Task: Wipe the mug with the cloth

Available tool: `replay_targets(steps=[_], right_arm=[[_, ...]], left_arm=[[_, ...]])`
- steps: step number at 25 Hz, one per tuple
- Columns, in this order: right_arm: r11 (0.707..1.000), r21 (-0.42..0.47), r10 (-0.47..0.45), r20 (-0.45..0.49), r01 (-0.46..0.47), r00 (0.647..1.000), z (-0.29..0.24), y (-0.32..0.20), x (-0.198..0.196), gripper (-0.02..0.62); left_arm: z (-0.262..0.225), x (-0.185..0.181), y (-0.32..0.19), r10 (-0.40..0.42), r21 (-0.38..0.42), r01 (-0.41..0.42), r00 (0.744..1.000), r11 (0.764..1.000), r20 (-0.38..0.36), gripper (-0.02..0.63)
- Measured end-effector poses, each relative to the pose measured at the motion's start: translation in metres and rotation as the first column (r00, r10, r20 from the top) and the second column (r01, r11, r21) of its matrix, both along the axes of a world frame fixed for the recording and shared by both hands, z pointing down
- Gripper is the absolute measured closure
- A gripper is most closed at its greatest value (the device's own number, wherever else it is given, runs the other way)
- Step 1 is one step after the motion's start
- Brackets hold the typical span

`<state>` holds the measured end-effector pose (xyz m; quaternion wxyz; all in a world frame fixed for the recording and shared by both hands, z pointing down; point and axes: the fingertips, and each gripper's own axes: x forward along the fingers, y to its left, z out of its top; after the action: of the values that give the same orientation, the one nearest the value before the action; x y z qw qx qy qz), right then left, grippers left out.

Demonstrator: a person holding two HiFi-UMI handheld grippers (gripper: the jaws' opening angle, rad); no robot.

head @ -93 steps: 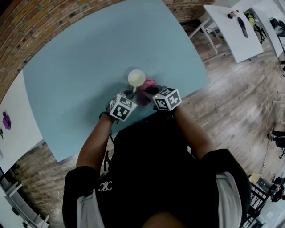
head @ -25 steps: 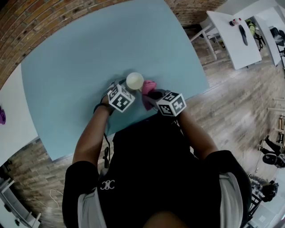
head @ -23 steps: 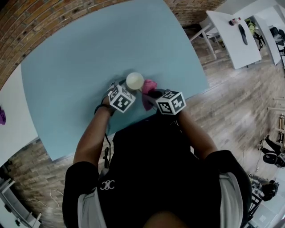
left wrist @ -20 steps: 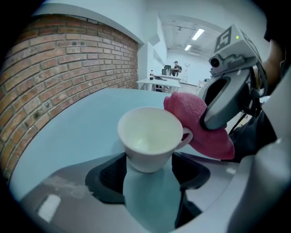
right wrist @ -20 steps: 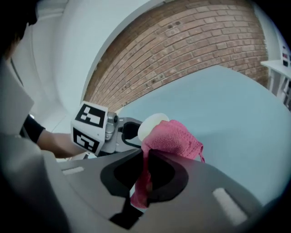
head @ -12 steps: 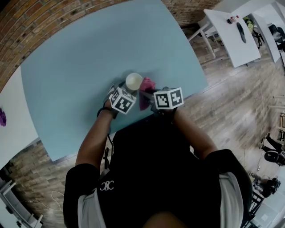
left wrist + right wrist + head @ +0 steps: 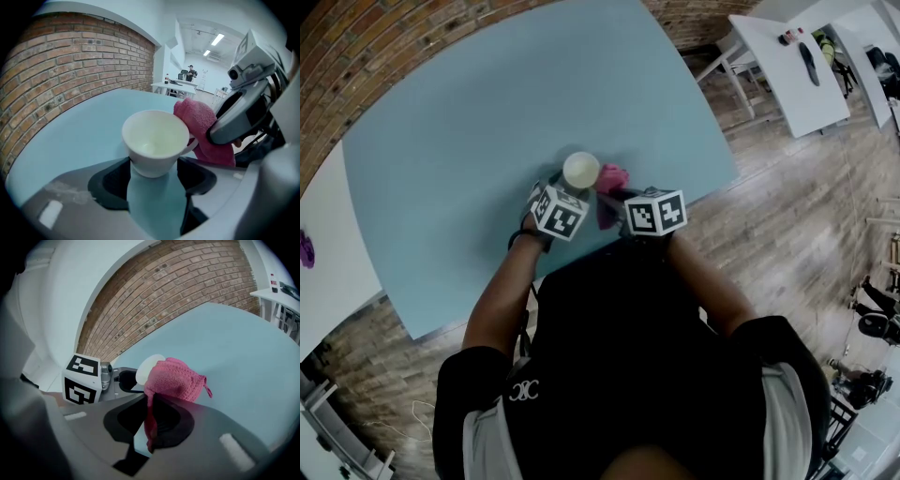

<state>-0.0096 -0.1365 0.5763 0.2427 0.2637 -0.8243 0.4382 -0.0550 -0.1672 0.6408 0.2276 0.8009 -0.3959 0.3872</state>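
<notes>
Near the table's (image 7: 469, 122) front edge, just ahead of the person's chest, the mug (image 7: 155, 140) sits in the left gripper (image 7: 153, 165). The jaws stand wide and close on either side of the mug's lower body. The mug stands about upright, its long axis vertical and its mouth facing up. Its handle points to the person's right, toward the cloth (image 7: 173, 380). The inside of the mug is pale and bare, with nothing in it.

The right gripper (image 7: 150, 401) has its jaws pressed together on a thin fold of the cloth. The rest of the cloth bunches up beyond the jaw tips. That bunch lies against the mug's handle side and covers most of the handle. From the head view the two grippers point in toward each other, with mug and cloth touching between them.

In the head view, open blue tabletop spreads wide beyond the mug and to the left, as far as the brick wall (image 7: 384, 56). To the right the tabletop is narrower and ends at a corner above the wood floor (image 7: 787, 216). White tables (image 7: 792, 70) stand well apart on that side.
</notes>
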Motion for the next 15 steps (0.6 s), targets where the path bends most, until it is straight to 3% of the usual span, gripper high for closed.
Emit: replay_targets(steps=[7, 15], right_arm=[[0.998, -0.062, 0.026, -0.028, -0.028, 0.999, 0.027, 0.013, 0.010, 0.558], [0.993, -0.112, 0.019, -0.054, -0.025, 0.998, 0.056, 0.017, -0.008, 0.558]], left_arm=[[-0.005, -0.002, 0.002, -0.010, -0.002, 0.010, 1.000, 1.000, -0.005, 0.281], [-0.006, -0.003, 0.004, -0.030, -0.026, 0.030, 1.000, 0.999, 0.001, 0.287]])
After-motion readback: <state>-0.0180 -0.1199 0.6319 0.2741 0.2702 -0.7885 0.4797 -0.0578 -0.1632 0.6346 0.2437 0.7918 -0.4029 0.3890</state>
